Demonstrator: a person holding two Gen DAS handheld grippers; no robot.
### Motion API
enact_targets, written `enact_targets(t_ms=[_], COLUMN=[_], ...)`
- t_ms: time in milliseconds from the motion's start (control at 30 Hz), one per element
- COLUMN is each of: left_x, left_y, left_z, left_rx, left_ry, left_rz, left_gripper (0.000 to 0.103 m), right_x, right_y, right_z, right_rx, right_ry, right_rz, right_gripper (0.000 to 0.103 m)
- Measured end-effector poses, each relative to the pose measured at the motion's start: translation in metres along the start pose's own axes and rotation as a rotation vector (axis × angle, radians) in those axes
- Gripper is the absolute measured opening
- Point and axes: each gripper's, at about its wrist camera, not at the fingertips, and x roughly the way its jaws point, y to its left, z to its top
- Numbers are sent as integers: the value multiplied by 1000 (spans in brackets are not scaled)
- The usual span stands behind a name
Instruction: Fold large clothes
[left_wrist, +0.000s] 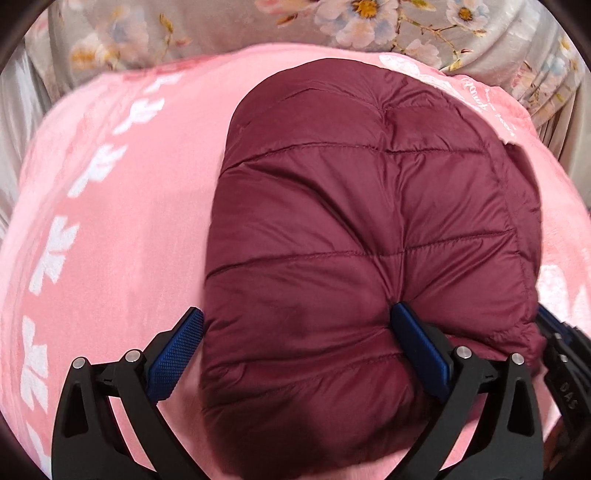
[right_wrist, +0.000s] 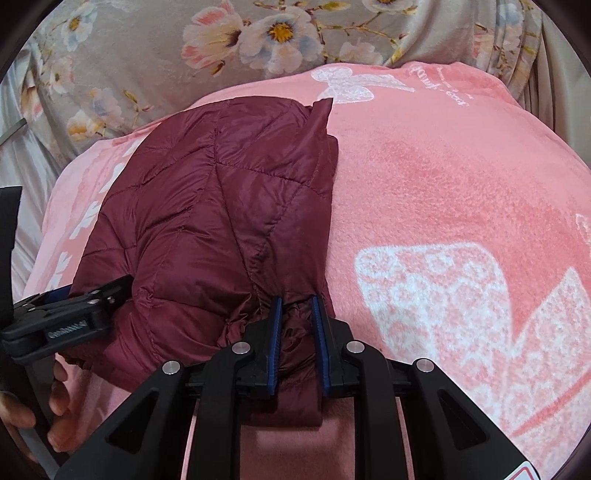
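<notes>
A maroon quilted jacket (left_wrist: 351, 203) lies folded into a puffy bundle on a pink blanket (left_wrist: 110, 229). My left gripper (left_wrist: 298, 314) stands open and wide across the bundle's near left edge. Its right finger dents the top of the jacket and its left pad (left_wrist: 177, 354) sits beside the edge. In the right wrist view, my right gripper (right_wrist: 296, 301) is shut on a bunched near corner of the jacket (right_wrist: 207, 206), with fabric filling the narrow gap between the pads. The left gripper (right_wrist: 92, 299) shows there at the jacket's left side.
The pink blanket (right_wrist: 461, 177), with white butterfly prints, spreads bare to the right of the jacket. A grey floral sheet (right_wrist: 147, 55) lies beyond it. A person's hand (right_wrist: 55, 406) holds the left gripper's handle at the lower left.
</notes>
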Motion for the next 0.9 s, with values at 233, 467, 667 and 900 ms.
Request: enact_targets(t_ms=[233, 467, 667, 900], left_x=[-13, 22, 36, 41], left_y=[42, 50, 39, 35], left_z=[34, 52, 46, 44], left_rx=[-139, -238, -243, -192], left_ry=[-2, 114, 120, 64], left_rz=[-102, -223, -245, -233], left_gripper=[98, 98, 98, 98], right_x=[-16, 29, 52, 52], right_y=[-15, -10, -25, -17], right_z=[39, 56, 47, 36], right_rx=[102, 140, 225, 176], right_ry=[-27, 66, 79, -26], right_rz=[105, 134, 207, 204], right_gripper=[61, 68, 80, 83])
